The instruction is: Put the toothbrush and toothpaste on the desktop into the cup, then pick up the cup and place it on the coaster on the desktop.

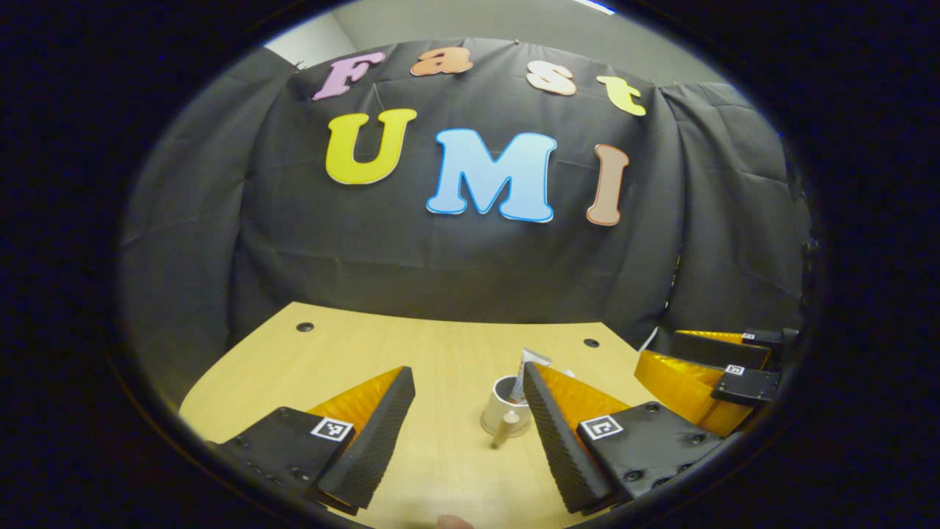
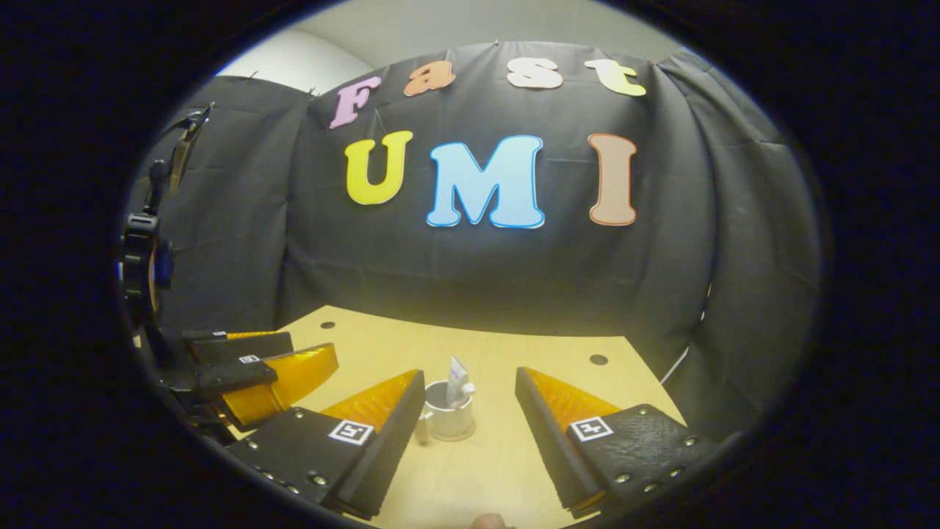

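Judging the cup (image 2: 449, 419) light and tippy, I'm aiming at its rigid wall, both grippers (image 1: 470, 433) (image 2: 470, 433) spread, empty.

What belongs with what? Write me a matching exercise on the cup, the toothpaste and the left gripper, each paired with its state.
Things:
1. white round cup
2. white toothpaste tube
3. left gripper

States:
A. jaws open, holding nothing
B. standing upright on the light wooden desktop
C. sticking up out of the cup

Pairs: 1-B, 2-C, 3-A
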Available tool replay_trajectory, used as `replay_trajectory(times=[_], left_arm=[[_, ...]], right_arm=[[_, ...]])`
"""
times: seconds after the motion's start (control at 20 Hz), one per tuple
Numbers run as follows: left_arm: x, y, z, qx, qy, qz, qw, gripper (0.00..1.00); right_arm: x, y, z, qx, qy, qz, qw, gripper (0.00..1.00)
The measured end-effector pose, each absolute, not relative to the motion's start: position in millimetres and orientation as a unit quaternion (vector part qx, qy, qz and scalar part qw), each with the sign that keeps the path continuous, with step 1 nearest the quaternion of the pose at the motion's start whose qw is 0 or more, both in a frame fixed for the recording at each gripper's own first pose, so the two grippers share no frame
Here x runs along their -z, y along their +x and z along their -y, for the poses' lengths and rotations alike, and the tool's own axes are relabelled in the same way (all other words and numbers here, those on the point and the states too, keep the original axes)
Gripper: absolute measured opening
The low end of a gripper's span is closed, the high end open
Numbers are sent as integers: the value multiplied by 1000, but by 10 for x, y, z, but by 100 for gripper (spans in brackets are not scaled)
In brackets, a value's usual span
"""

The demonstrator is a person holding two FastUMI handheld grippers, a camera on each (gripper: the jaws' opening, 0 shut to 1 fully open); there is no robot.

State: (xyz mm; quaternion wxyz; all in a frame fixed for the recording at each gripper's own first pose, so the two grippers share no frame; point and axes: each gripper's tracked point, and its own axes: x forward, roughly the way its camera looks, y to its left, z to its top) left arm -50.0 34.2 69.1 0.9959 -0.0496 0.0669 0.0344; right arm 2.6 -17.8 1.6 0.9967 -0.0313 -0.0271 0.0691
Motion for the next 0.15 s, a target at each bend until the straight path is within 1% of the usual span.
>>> replay_trajectory(times=[0.15], left_arm=[[-727,-514,-331,-30,-44,-56,997,94]], right_arm=[[-61,18,148,-59,-39,41,997,82]])
